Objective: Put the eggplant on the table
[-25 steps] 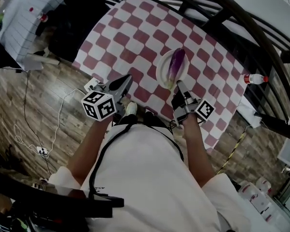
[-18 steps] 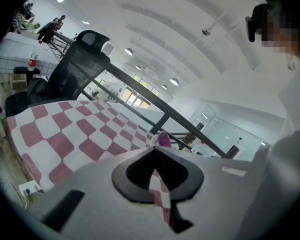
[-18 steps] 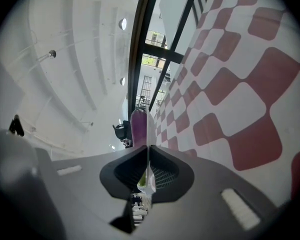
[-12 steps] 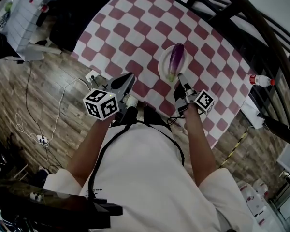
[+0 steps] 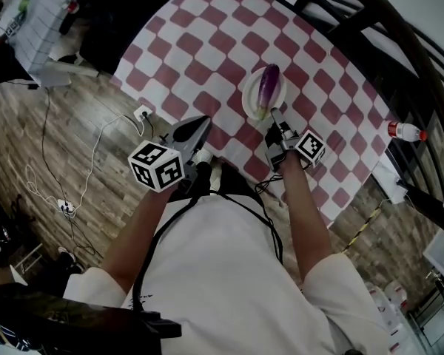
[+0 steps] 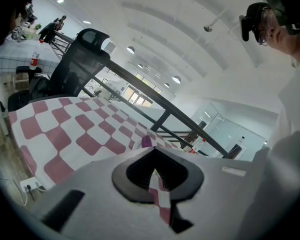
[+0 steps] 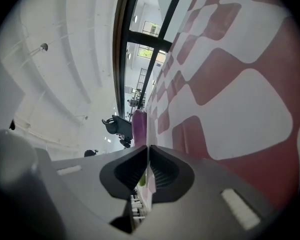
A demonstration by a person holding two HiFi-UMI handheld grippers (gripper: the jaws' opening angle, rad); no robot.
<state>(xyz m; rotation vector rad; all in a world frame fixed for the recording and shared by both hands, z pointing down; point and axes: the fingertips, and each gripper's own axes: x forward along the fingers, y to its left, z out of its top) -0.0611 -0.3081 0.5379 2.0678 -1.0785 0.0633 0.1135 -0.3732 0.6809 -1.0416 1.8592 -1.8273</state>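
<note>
A purple eggplant (image 5: 268, 87) lies on a white plate (image 5: 249, 103) on the red-and-white checked table (image 5: 207, 43). My right gripper (image 5: 276, 117) is shut and empty, its tips at the plate's near edge, just right of the eggplant's green stem end. In the right gripper view the eggplant (image 7: 139, 126) shows just beyond the closed tips of that gripper (image 7: 147, 145). My left gripper (image 5: 200, 124) hovers over the table's near edge, left of the plate, shut and empty. From the left gripper (image 6: 153, 150) the eggplant (image 6: 146, 141) peeks over the tips.
A plastic bottle (image 5: 405, 131) lies off the table's right corner. Black curved rails (image 5: 370, 21) run behind the table. A power strip (image 5: 142, 113) with cables lies on the wooden floor at the left. A dark chair (image 5: 126, 13) stands at the far left corner.
My right gripper has sunk toward the table at the plate's near edge. The left gripper has shifted only slightly. Both stay shut.
</note>
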